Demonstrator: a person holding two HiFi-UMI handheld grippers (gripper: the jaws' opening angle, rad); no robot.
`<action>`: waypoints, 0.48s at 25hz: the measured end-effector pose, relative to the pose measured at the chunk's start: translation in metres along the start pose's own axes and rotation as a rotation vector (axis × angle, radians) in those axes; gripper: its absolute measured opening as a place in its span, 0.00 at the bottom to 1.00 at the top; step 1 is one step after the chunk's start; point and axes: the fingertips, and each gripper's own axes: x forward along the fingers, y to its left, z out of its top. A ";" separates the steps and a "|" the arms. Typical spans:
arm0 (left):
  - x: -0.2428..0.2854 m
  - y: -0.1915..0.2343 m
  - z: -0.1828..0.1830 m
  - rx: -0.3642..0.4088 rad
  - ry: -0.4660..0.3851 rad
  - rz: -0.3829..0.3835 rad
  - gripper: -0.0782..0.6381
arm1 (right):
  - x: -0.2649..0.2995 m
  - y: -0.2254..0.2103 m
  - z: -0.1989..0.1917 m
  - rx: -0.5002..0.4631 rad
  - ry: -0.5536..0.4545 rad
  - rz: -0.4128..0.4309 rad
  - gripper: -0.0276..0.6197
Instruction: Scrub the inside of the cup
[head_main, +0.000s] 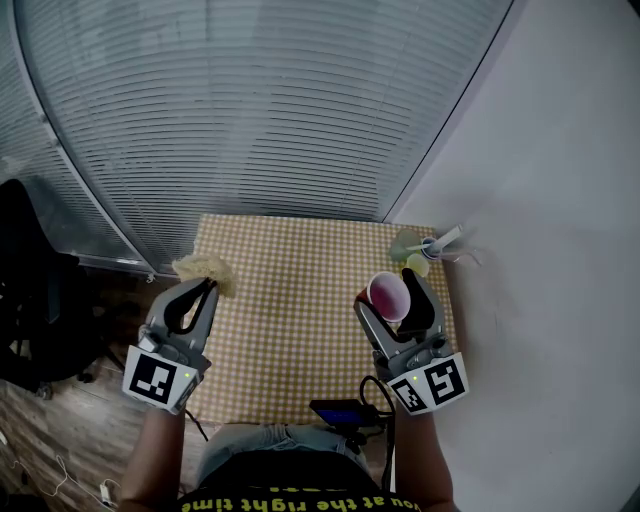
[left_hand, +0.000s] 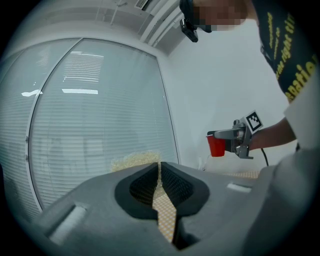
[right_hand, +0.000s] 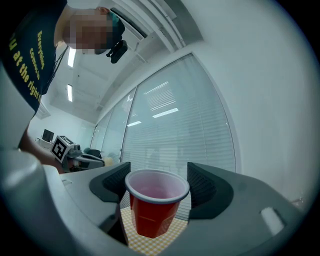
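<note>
A red cup (head_main: 388, 294) with a white rim is up off the checked tablecloth (head_main: 290, 300), and my right gripper (head_main: 392, 302) is shut on it. In the right gripper view the cup (right_hand: 152, 210) stands upright between the two pads, its mouth open upward and its inside looking empty. My left gripper (head_main: 204, 286) is over the table's left edge, shut on a pale yellow fibrous scrubber (head_main: 203, 267). The scrubber (left_hand: 134, 160) sticks out past the closed jaws in the left gripper view. That view also shows the cup (left_hand: 216, 145) off to the right, well apart from the scrubber.
A small bottle (head_main: 431, 246) and greenish items (head_main: 407, 243) sit at the table's back right corner. A dark device (head_main: 338, 411) lies at the front edge. Blinds cover the window behind, a white wall runs along the right, and a black chair (head_main: 25, 290) stands at the left.
</note>
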 end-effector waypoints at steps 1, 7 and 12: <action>0.000 0.000 0.000 -0.001 0.001 -0.001 0.13 | 0.000 0.000 0.000 0.000 0.001 -0.001 0.60; 0.001 -0.002 0.000 -0.003 0.004 -0.008 0.13 | 0.001 0.002 0.000 0.000 0.001 -0.001 0.60; 0.002 -0.005 0.000 -0.001 0.003 -0.010 0.13 | 0.000 0.002 -0.001 0.001 -0.004 0.000 0.60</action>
